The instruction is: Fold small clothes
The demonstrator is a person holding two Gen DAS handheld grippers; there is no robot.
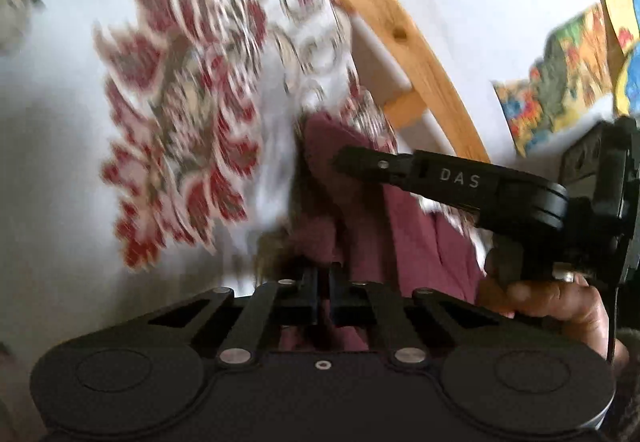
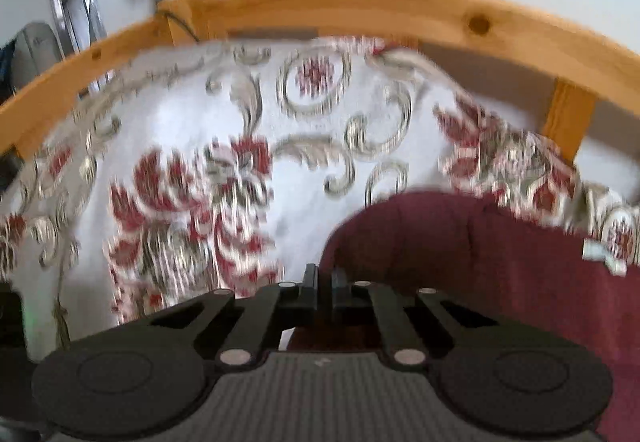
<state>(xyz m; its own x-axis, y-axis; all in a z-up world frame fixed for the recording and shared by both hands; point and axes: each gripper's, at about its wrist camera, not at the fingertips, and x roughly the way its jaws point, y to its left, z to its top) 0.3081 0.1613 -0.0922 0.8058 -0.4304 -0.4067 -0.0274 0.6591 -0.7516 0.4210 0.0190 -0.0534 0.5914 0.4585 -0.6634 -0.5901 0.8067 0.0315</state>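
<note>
A maroon garment (image 1: 400, 234) lies bunched on a white bedspread (image 1: 60, 169) with red and grey flowers. My left gripper (image 1: 324, 278) is at the garment's near edge, its jaws closed with maroon cloth pinched between them. From the right comes my right gripper (image 1: 340, 161), held by a hand (image 1: 552, 298); its closed tips sit on the far part of the garment. In the right wrist view, the right gripper (image 2: 324, 280) is shut at the left edge of the maroon garment (image 2: 460, 250), which rises in a fold by the fingers. Both views are blurred.
A curved wooden bed frame (image 2: 360, 5) borders the bedspread (image 2: 304, 197) at the far side, with a white wall behind it. The wooden frame (image 1: 400, 33) runs diagonally in the left wrist view. Colourful pictures (image 1: 560, 81) hang on the wall.
</note>
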